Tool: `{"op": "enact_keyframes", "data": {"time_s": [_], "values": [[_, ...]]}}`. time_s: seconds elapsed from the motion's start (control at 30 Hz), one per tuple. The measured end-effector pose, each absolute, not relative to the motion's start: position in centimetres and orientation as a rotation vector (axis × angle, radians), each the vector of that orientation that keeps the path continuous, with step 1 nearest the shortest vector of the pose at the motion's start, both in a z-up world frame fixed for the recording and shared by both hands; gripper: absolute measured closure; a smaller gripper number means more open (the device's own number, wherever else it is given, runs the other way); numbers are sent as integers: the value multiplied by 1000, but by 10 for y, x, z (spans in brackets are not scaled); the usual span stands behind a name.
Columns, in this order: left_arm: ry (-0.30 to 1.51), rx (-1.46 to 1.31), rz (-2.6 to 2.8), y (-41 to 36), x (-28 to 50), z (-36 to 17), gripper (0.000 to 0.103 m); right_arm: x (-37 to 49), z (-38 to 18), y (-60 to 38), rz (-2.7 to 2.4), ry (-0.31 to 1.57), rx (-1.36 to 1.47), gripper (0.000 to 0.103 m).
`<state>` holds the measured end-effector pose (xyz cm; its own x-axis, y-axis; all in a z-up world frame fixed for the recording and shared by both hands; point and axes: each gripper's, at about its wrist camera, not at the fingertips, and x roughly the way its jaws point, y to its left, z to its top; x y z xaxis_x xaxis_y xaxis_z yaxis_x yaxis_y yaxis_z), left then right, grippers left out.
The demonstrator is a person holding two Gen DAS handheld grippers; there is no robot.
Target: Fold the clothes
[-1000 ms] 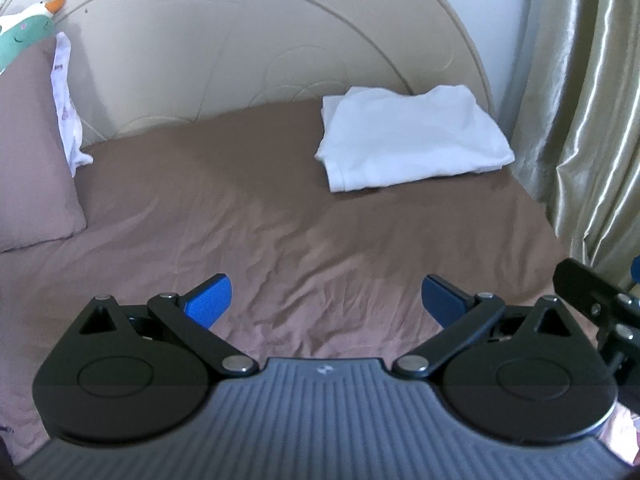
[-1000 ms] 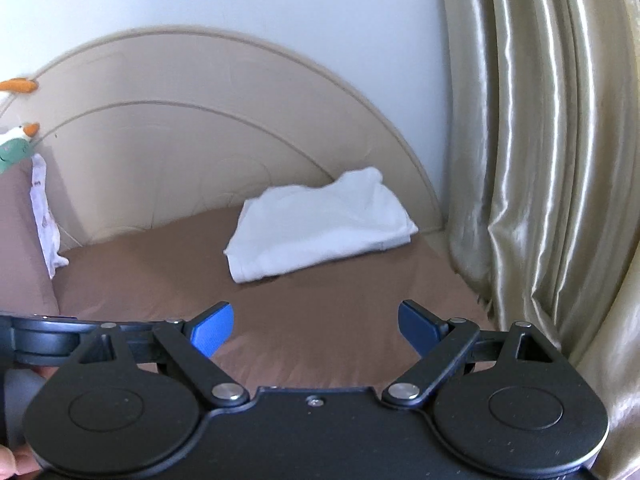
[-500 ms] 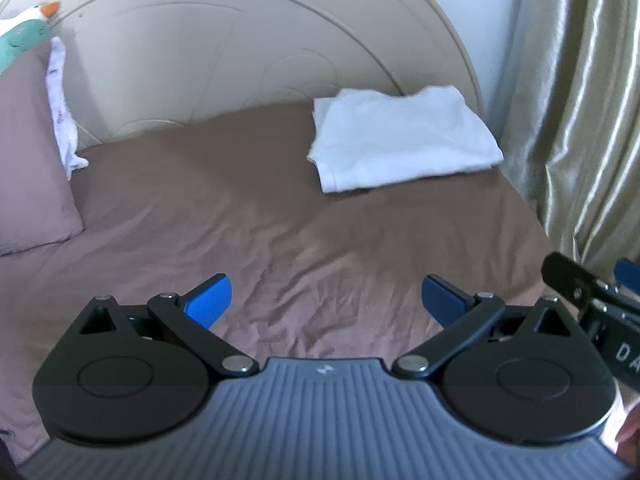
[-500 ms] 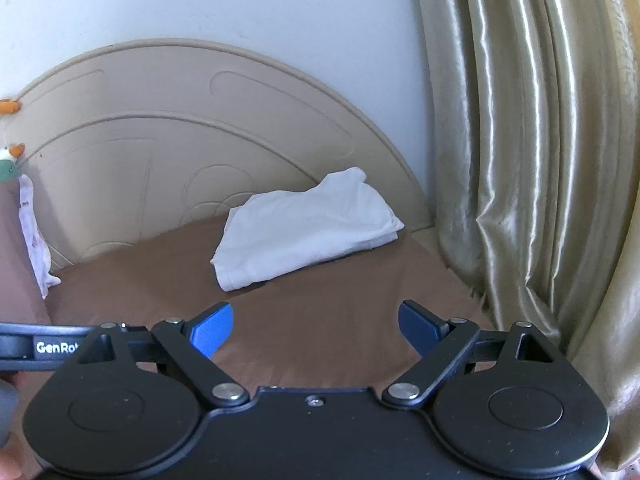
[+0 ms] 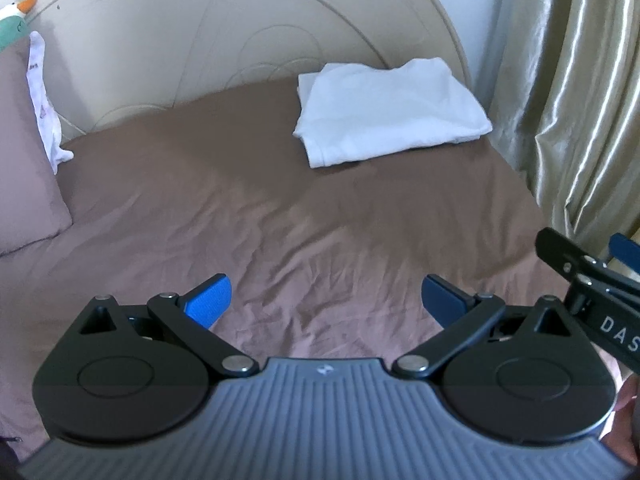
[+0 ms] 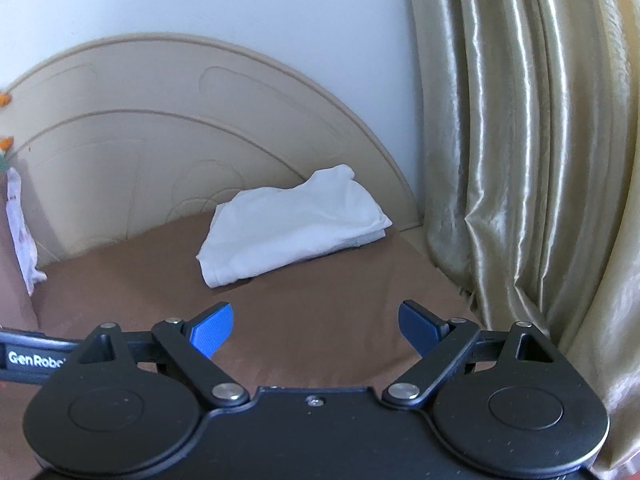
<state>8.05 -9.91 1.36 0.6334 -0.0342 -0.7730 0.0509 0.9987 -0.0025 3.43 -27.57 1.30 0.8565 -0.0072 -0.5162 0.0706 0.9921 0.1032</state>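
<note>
Cloth, sheen and matt plastic

Glossy satin curtain (image 6: 532, 152) beside the headboard (image 6: 160, 128); matt brown sheet (image 5: 280, 220), soft white cotton shirt (image 5: 384, 116) near it.

Folded white cotton garment (image 5: 390, 112), a soft rectangular bundle with layered edges showing at the near left corner, lying flat on the brown bedsheet (image 5: 256, 216) at the far right, close against the curved beige headboard (image 6: 168, 120)
</note>
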Motion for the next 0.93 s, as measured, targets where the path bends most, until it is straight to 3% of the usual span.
{"op": "enact_keyframes", "data": {"time_s": [0.93], "values": [[916,97,-28,-84,79,3,0,34,8,-261,-54,553,94,10]]}}
